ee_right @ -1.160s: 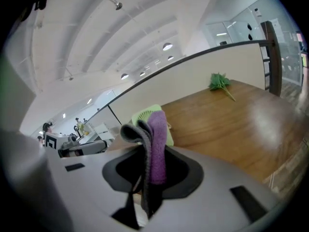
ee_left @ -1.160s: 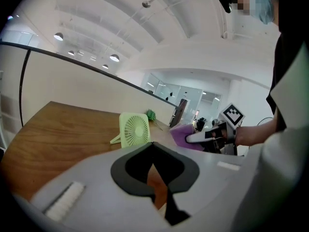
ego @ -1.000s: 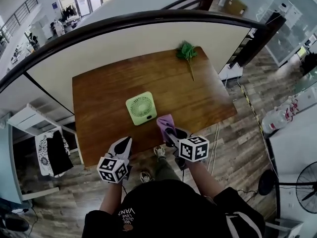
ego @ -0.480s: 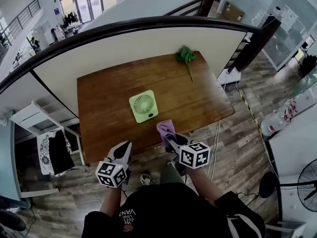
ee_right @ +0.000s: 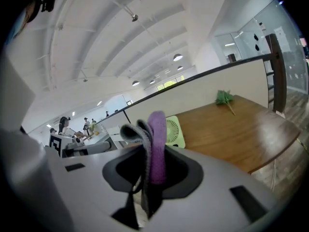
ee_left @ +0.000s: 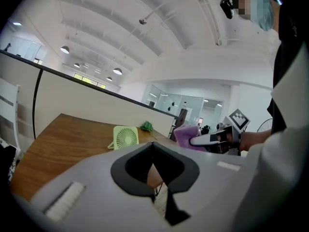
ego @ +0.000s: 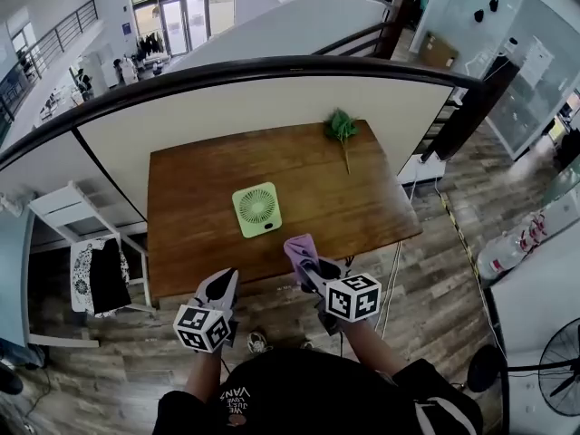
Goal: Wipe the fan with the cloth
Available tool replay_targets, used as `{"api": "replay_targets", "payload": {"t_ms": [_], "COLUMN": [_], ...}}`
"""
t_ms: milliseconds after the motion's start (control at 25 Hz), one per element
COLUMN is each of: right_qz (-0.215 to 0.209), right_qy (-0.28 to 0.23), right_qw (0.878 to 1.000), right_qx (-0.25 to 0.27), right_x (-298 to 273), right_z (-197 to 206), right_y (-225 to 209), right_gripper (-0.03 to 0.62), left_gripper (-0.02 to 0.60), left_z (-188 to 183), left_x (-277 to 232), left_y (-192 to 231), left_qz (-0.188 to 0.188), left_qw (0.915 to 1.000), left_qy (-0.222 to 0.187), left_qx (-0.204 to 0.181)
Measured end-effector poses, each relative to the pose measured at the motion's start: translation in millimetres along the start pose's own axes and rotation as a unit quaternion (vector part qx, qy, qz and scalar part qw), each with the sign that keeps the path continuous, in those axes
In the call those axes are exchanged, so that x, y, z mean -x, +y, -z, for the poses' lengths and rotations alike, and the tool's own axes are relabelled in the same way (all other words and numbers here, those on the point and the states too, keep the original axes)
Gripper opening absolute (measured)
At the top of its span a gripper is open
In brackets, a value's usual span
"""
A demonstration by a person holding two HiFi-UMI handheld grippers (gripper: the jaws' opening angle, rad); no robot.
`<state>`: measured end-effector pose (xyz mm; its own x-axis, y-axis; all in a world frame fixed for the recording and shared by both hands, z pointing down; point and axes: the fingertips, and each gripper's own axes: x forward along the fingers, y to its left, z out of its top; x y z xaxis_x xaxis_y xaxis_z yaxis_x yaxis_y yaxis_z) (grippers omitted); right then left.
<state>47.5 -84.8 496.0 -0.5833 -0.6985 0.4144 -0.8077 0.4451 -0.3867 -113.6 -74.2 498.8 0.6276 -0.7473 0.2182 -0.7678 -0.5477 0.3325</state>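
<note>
Two hand-held tools sit low in the head view, both off the near edge of the brown wooden table (ego: pixel 190 198) and over the plank floor. The left gripper (ego: pixel 225 279) has nothing in it. The right gripper (ego: pixel 311 263) carries a folded purple cloth (ego: pixel 301 246) that sticks out past its tips, close to the table's near edge. The light green square fan (ego: pixel 257 209) stands near the middle of the table, apart from both tools. A green leafy sprig (ego: pixel 342 127) lies at the far right corner. A dark handrail (ego: pixel 227 66) curves behind the table.

In the left gripper view, the left gripper (ee_left: pixel 153 148) has its jaws pressed together with nothing between them. Past them the fan (ee_left: pixel 125 137) stands upright on the table (ee_left: pixel 53 146), grille toward the camera, with the sprig (ee_left: pixel 147 126) behind it. To the right, the right gripper (ee_left: pixel 208 140) holds out the cloth (ee_left: pixel 185 135).

In the right gripper view, the right gripper (ee_right: pixel 147 178) is clamped on the cloth (ee_right: pixel 157 144), whose purple and grey folds rise out between the jaws. The fan (ee_right: pixel 174 131) shows just behind the cloth, on the table (ee_right: pixel 236 129), not touching it. The sprig (ee_right: pixel 224 98) lies far back. The left gripper (ee_right: pixel 89 148) shows at the left.
</note>
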Motion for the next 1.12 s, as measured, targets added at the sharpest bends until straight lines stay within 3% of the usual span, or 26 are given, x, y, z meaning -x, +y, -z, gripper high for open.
{"api": "replay_targets", "payload": {"t_ms": [520,1120], "right_qz": [-0.042,-0.086], "right_qy": [0.021,0.037], "right_qw": [0.999,0.995], "right_qx": [0.019,0.046], "right_x": [58.4,89.2], "right_z": [17.4,37.4], "right_y": [-20.3,-17.2], "right_gripper": [0.1,0.1], "left_gripper": [0.012,0.012], "left_z": [13.1,38.0], "left_x": [5.8,29.0], "left_y": [-71.4,-110.4], "left_qz": [-0.045,-0.094], "left_qw": [0.9986,0.994], "left_qy": [-0.026,-0.051], "left_qx": [0.005,0.025]}}
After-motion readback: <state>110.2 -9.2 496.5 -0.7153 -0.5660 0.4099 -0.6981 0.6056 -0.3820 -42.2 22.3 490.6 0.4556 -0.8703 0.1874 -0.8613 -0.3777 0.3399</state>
